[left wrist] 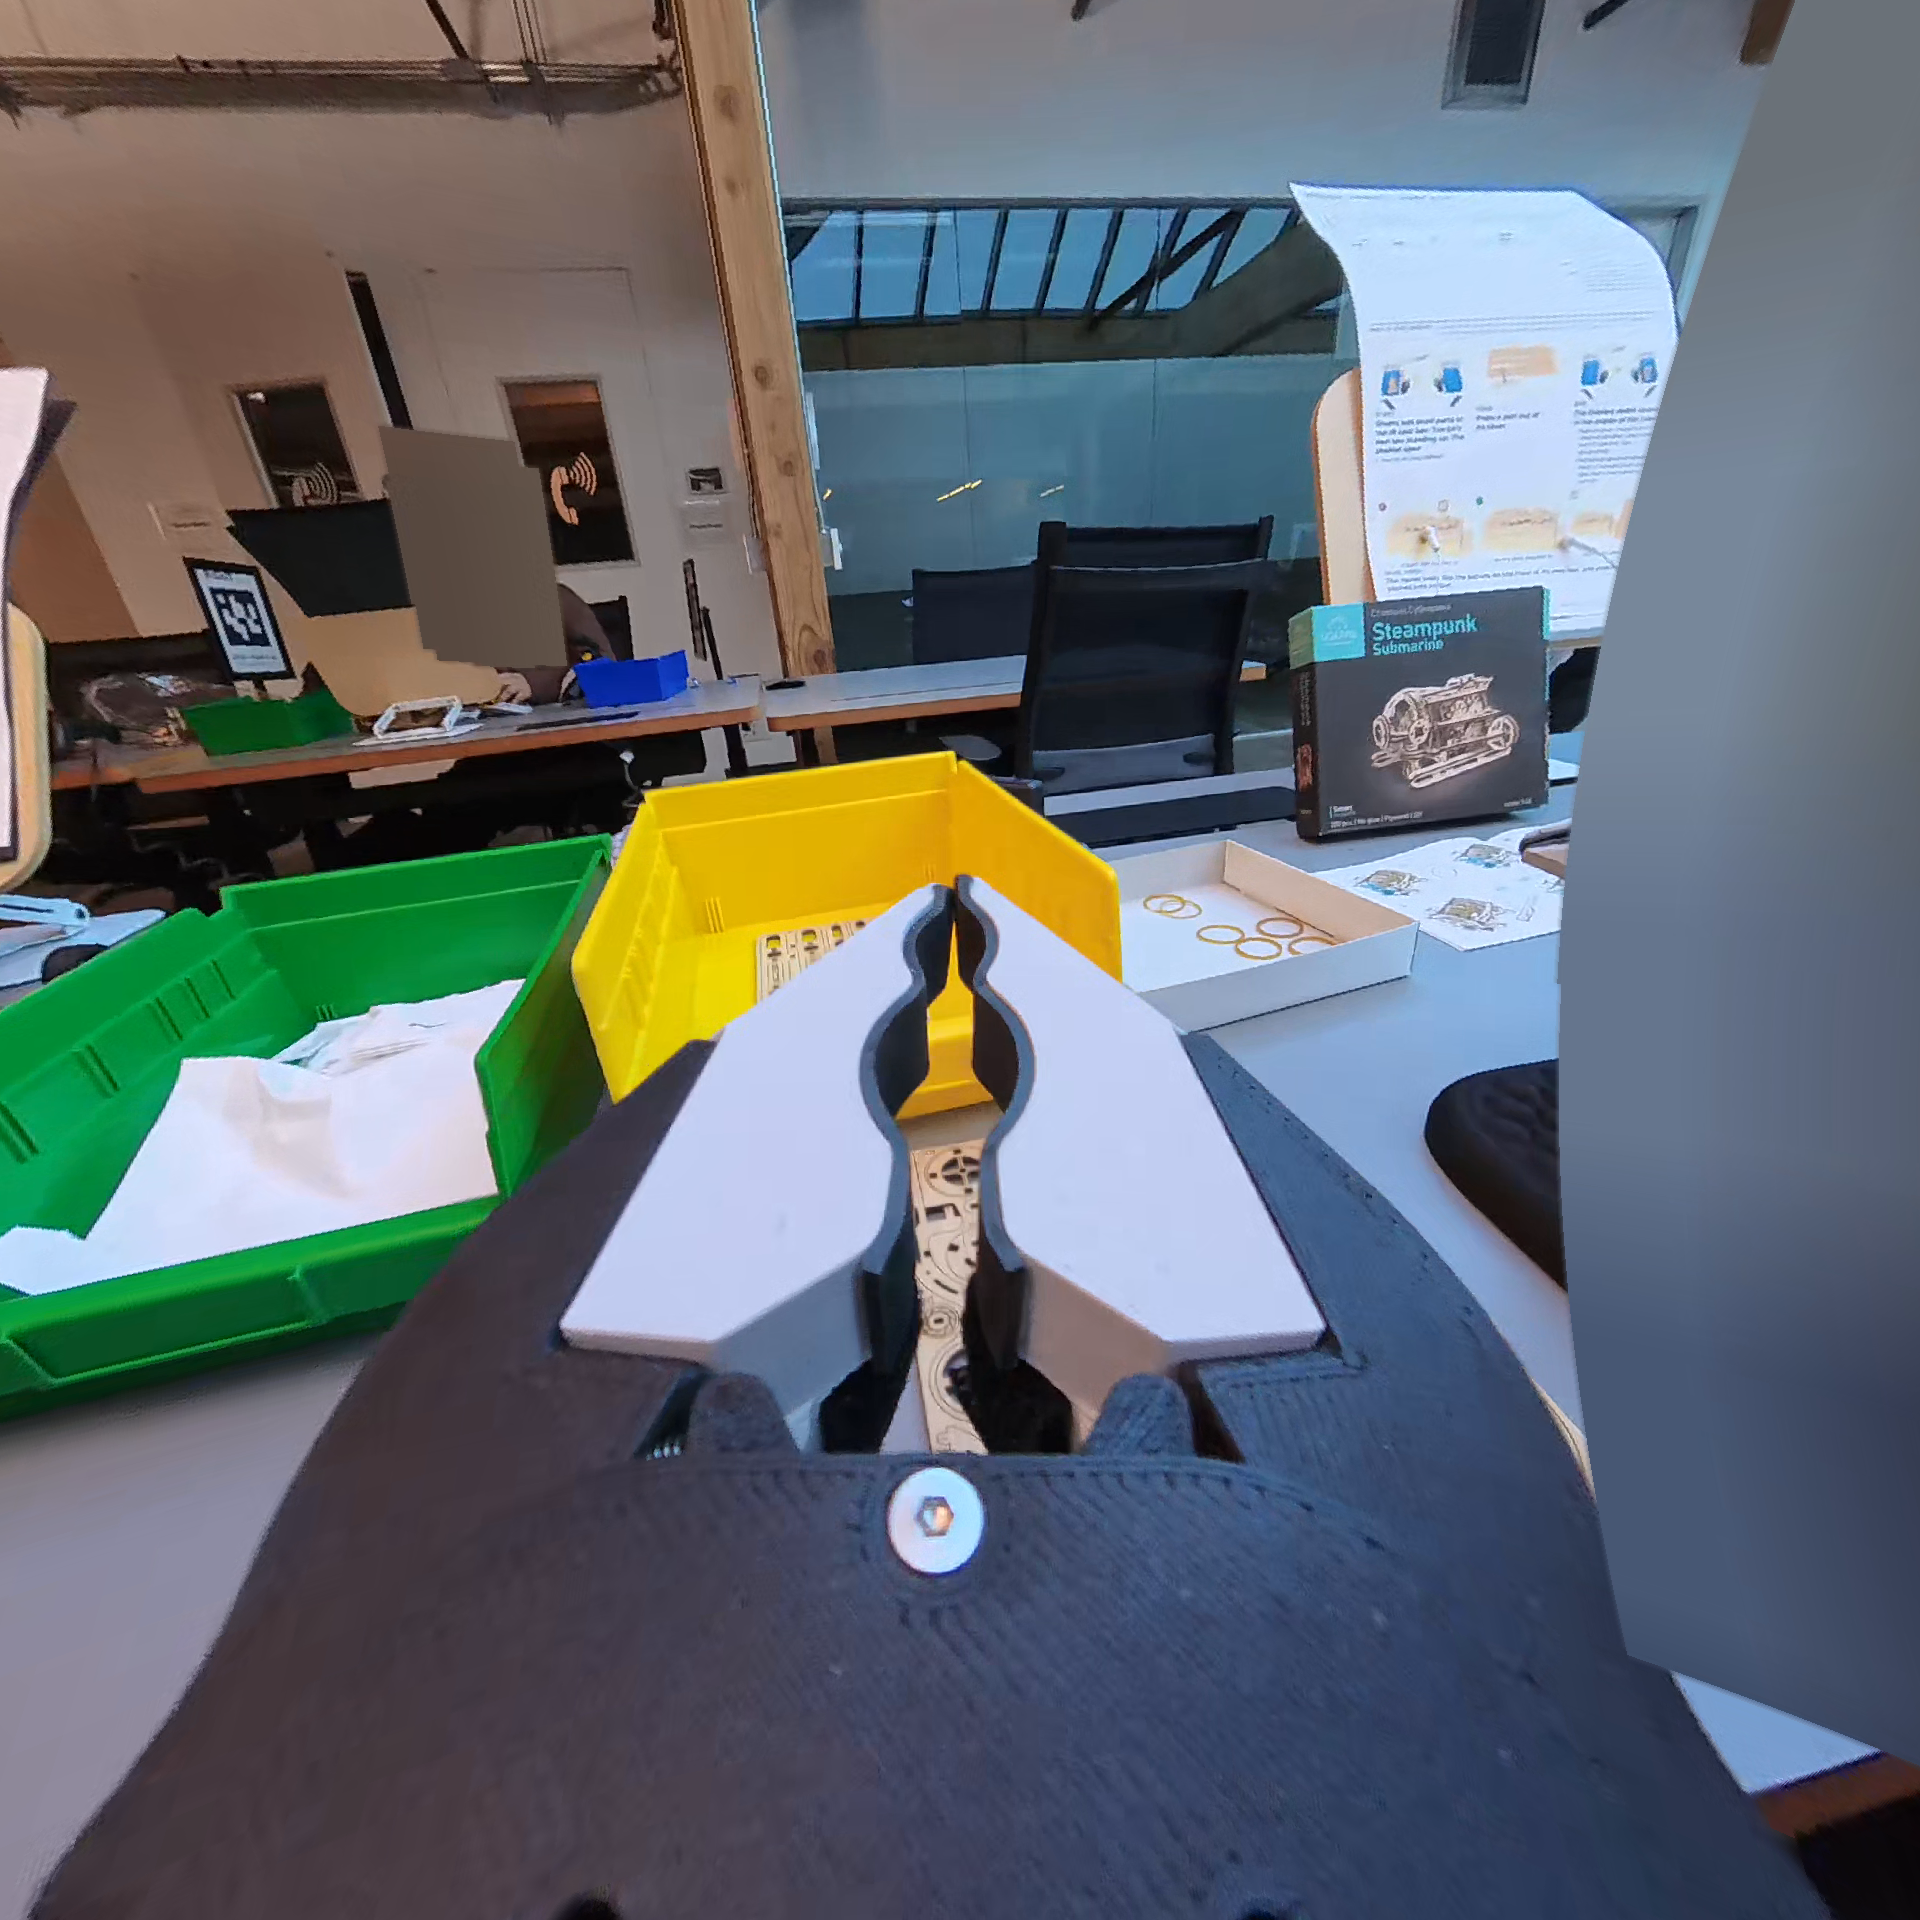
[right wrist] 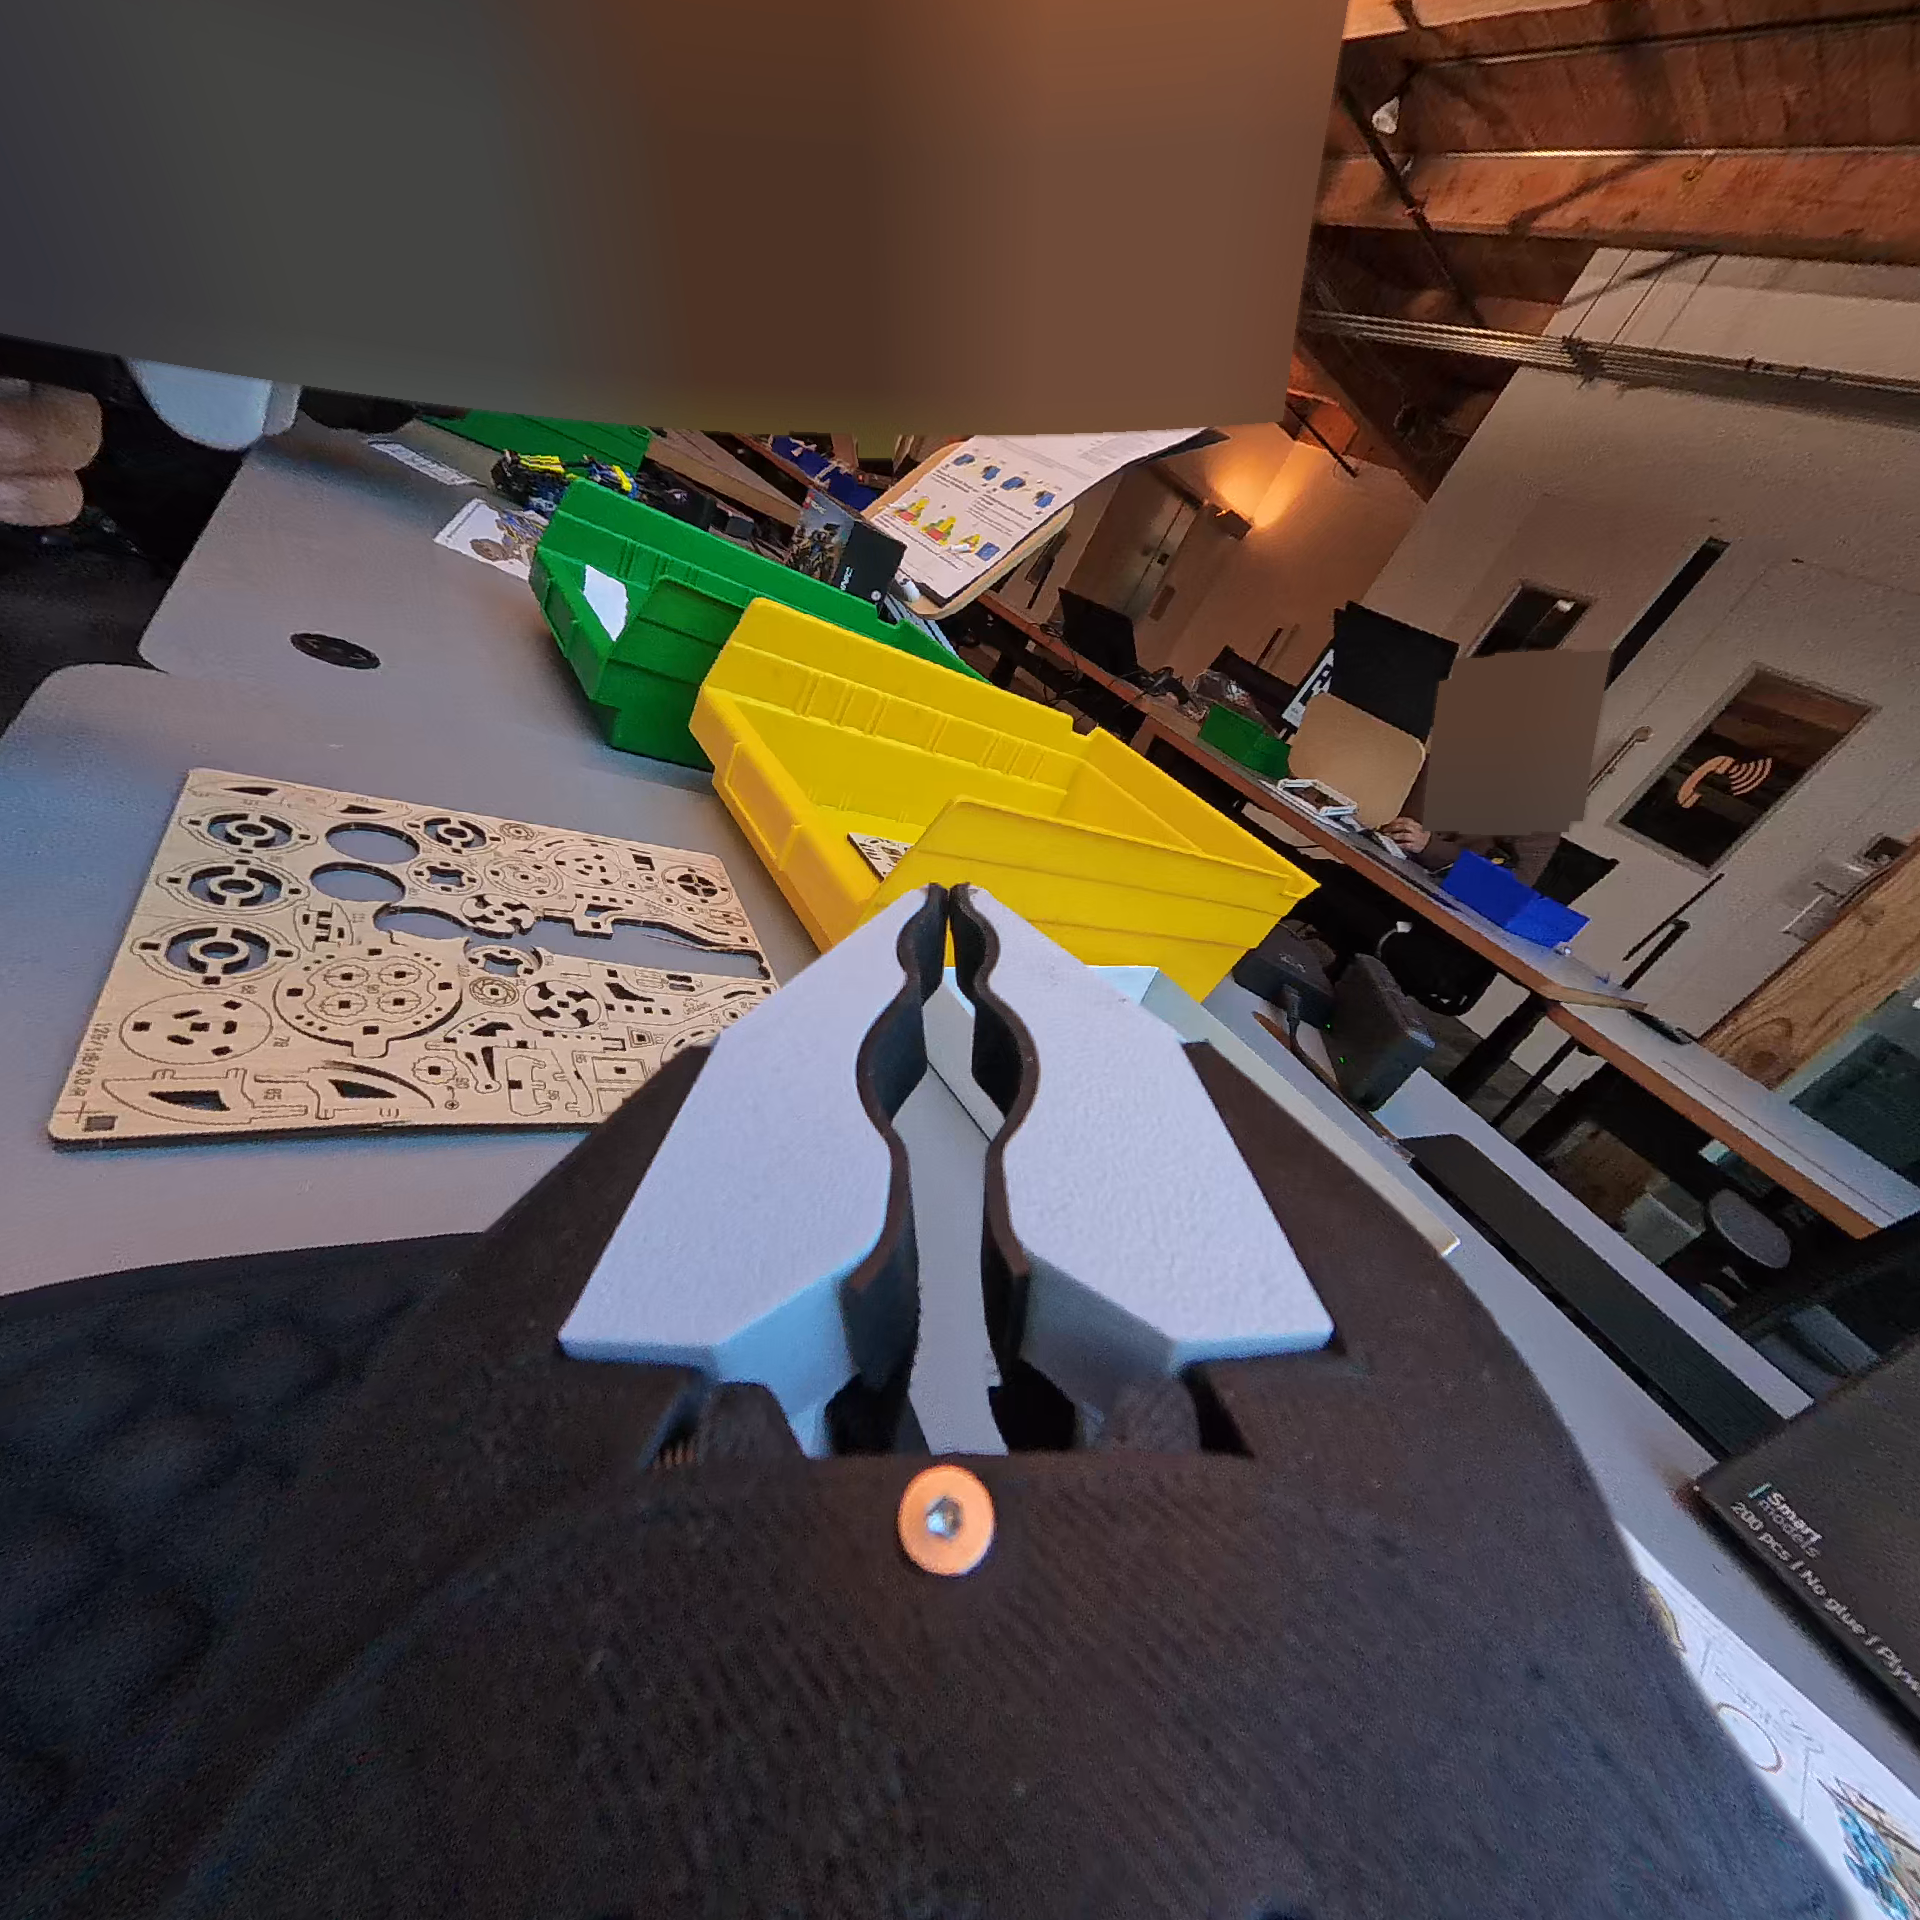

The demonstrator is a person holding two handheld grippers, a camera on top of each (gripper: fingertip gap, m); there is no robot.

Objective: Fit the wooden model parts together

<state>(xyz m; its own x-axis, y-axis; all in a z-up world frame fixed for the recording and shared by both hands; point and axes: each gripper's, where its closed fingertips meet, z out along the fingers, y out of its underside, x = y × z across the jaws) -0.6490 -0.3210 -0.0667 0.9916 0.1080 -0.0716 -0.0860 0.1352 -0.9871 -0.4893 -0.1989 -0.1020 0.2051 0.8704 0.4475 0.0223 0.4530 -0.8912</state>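
A laser-cut plywood sheet of model parts (right wrist: 405, 961) lies flat on the grey table, left of my right gripper (right wrist: 948, 896), with several pieces punched out. The right gripper is shut and empty, held above the table near the yellow bin (right wrist: 997, 821). My left gripper (left wrist: 954, 891) is shut and empty, hovering over the same sheet, a strip of which shows between its fingers (left wrist: 940, 1247). Another plywood sheet (left wrist: 805, 951) lies inside the yellow bin (left wrist: 1039, 862).
A green bin (left wrist: 312, 1039) with white paper stands left of the yellow one. A white tray (left wrist: 1262, 935) holds rubber bands. The kit box (left wrist: 1418, 717), instruction sheets (left wrist: 1455, 883) and a black pad (left wrist: 1496, 1153) lie to the right. A person sits at a far desk. Some 20 cm of space lies between my two pairs of fingers.
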